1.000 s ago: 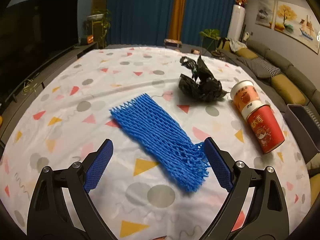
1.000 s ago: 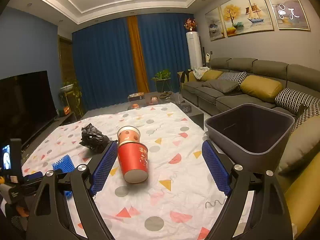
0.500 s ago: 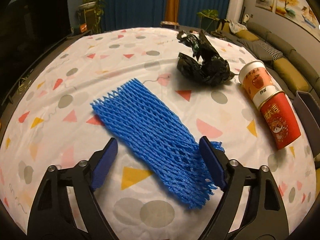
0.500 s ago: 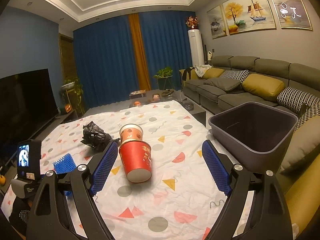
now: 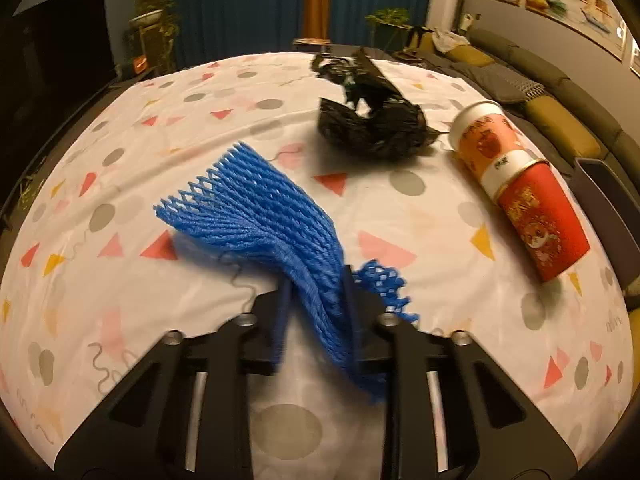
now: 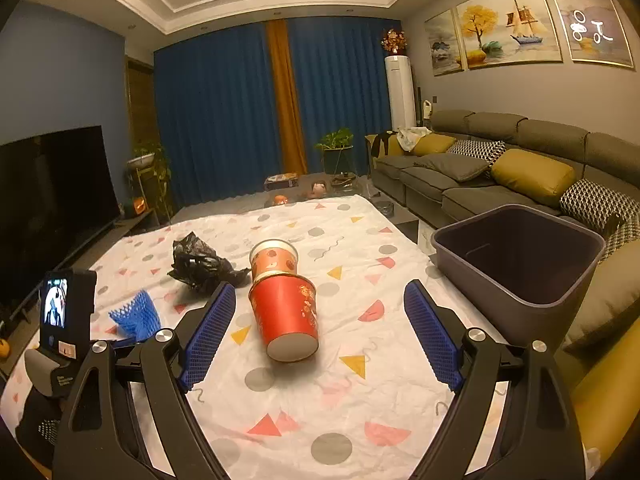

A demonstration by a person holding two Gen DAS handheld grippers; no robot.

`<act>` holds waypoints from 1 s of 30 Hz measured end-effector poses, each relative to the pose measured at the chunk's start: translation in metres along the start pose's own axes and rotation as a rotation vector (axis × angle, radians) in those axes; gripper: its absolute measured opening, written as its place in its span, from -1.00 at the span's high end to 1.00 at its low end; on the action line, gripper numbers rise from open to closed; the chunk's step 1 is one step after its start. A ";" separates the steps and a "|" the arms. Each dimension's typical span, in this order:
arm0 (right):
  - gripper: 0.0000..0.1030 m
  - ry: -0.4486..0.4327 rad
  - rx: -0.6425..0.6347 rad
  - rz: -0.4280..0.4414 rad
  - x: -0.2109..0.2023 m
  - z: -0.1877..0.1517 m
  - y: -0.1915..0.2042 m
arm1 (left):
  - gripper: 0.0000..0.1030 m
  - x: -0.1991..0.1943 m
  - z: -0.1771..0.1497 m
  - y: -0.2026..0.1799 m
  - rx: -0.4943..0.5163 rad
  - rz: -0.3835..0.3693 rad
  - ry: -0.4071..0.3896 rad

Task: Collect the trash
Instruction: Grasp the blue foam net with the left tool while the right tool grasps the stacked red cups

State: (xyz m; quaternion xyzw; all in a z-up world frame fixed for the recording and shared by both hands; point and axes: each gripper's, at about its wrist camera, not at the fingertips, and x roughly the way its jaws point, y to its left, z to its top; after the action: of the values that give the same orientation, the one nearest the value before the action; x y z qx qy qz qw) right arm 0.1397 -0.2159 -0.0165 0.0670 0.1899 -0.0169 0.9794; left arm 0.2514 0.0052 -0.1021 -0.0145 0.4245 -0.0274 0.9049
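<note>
1. The blue net (image 5: pixel 256 220) lies on the tabletop (image 5: pixel 120 280), its near end bunched between the pads of the left hand-held gripper (image 5: pixel 316 312), whose jaws are closing and pinching it.
2. Ahead and right of that gripper sits a black bag (image 5: pixel 372 128); further right, two nested cups (image 5: pixel 520 188) lie on their side.
3. The right hand-held gripper (image 6: pixel 316 340) stands spread wide, empty, the cups ahead between its fingers.
4. A bin (image 6: pixel 520 256) stands to its right.

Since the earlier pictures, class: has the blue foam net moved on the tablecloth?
Yes. The blue foam net has bunched up between the closing left tool, its far end lifting off the tablecloth.
</note>
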 end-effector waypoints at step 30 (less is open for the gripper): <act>-0.57 0.270 -0.122 0.033 0.133 -0.019 0.035 | 0.80 -0.032 0.003 0.013 -0.044 -0.099 -0.134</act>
State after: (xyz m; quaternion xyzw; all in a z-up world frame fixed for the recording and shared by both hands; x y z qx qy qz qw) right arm 0.2576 -0.1791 -0.0795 0.0122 0.3192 0.0199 0.9474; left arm 0.2335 0.0205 -0.0765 -0.0573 0.3621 -0.0617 0.9283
